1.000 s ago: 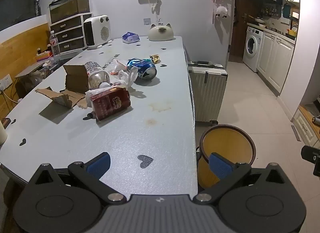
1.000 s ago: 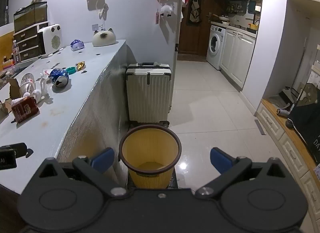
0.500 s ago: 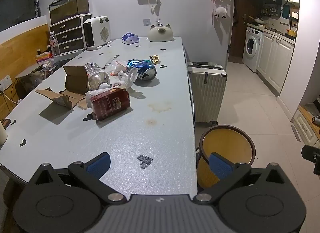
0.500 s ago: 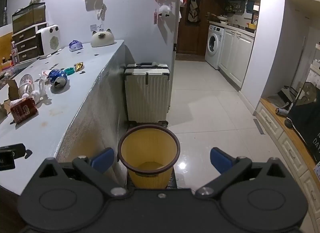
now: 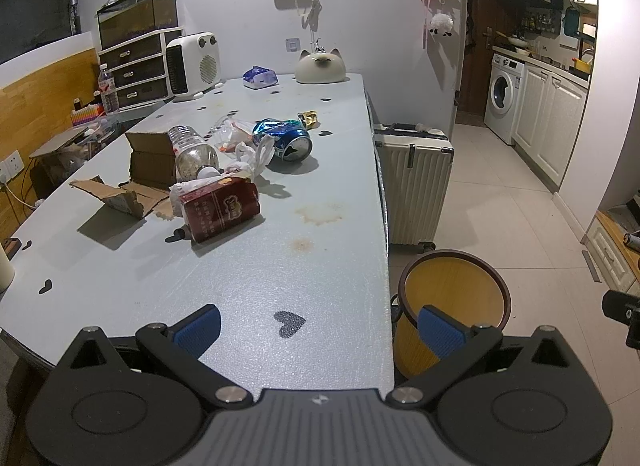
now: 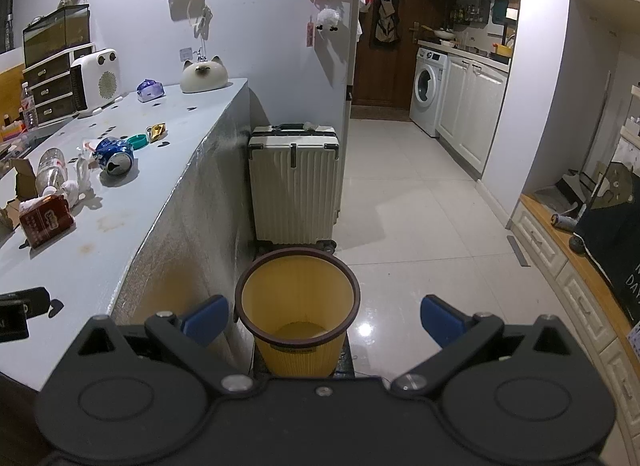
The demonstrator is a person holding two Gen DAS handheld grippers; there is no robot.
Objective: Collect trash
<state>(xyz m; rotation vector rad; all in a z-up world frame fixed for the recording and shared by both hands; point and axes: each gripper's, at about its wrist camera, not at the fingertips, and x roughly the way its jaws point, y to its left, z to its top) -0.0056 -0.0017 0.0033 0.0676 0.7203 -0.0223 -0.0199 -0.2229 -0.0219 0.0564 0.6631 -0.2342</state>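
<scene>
Both tongs stand wide apart and hold nothing. From the left wrist view the left tongs [image 5: 316, 326] hover low over the near end of the bench [image 5: 328, 278], one blue pad above the grey top and the other out past its edge, in front of the yellow bin [image 5: 452, 298]. The right tongs [image 6: 324, 316] hang off the side of the bench, aimed down at the same yellow bin [image 6: 296, 306], which stands on the floor against the bench's side wall and looks empty as far as can be seen.

Nothing has been collected, so I judge this the very start: the approach to a first piece. The trash lies well ahead of the left tongs, gathered around mid-bench: a red carton [image 5: 220, 207] on its side, nearest; torn cardboard [image 5: 120, 193] to its left; a clear plastic bottle [image 5: 194, 153] lying down; crumpled white wrappers [image 5: 252, 153]; a crushed blue can [image 5: 290, 143]; and a small gold wrapper [image 5: 310, 117] farther back.

The next move probably calls for a forward reach by the left tongs to the red carton, squaring the pads to its narrower sides before closing, then a carry back and over the edge to the bin. The carton looks light and rigid, so it may slide if nudged.

Each tool is held roughly level and pointing forward, the left tilted slightly toward the bench top.
</scene>
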